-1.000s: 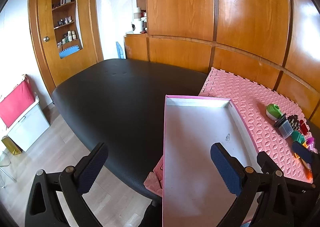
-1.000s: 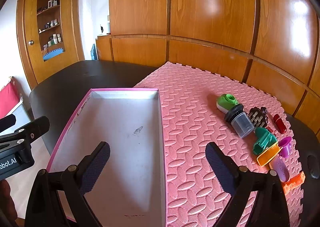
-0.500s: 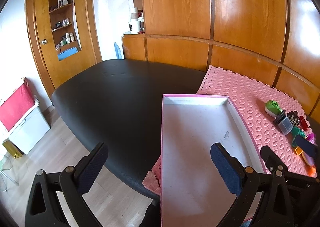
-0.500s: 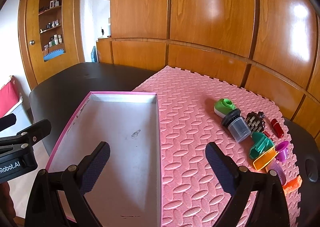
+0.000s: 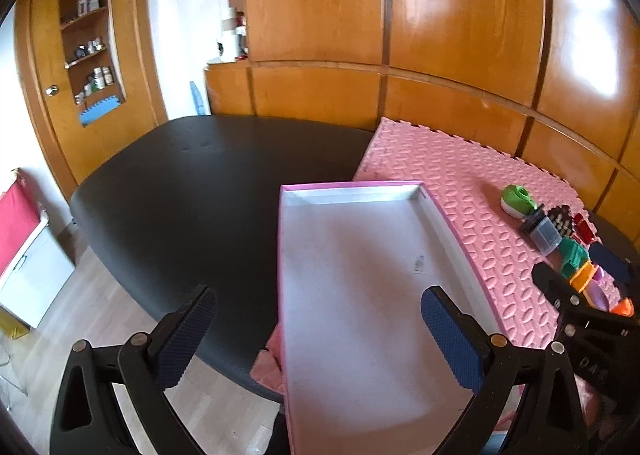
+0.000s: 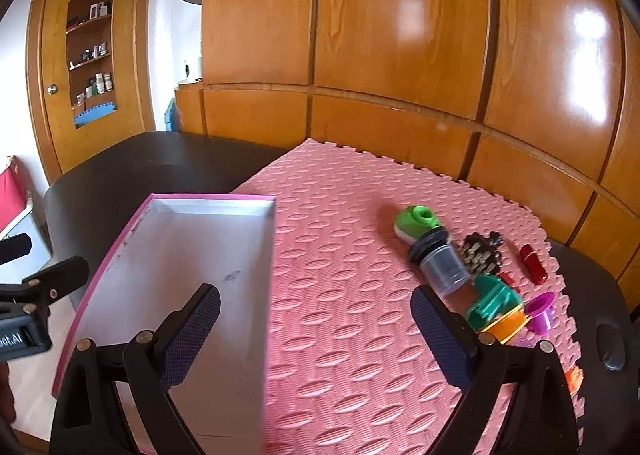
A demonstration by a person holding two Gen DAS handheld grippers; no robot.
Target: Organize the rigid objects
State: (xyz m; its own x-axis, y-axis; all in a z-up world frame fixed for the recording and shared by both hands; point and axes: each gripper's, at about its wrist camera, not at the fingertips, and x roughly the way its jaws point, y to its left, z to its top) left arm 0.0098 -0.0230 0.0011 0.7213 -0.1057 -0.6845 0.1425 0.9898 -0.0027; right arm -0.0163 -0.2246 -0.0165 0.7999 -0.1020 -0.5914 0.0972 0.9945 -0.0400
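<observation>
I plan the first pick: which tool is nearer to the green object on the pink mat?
Right. The right tool hovers just left of the green object; the left tool is beyond the box.

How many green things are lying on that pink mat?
2: a light green one at the far end of the row, a darker green one nearer, beside the orange piece. More may be hidden.

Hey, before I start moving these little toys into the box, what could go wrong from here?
The box sticks out past the table edge, so a push or a heavy drop at the near end might tip it off.

The toys lie packed together: gripping the clear cup could knock the green piece or the brown comb-like piece.

The red tube sits near the mat edge and may roll away.
</observation>
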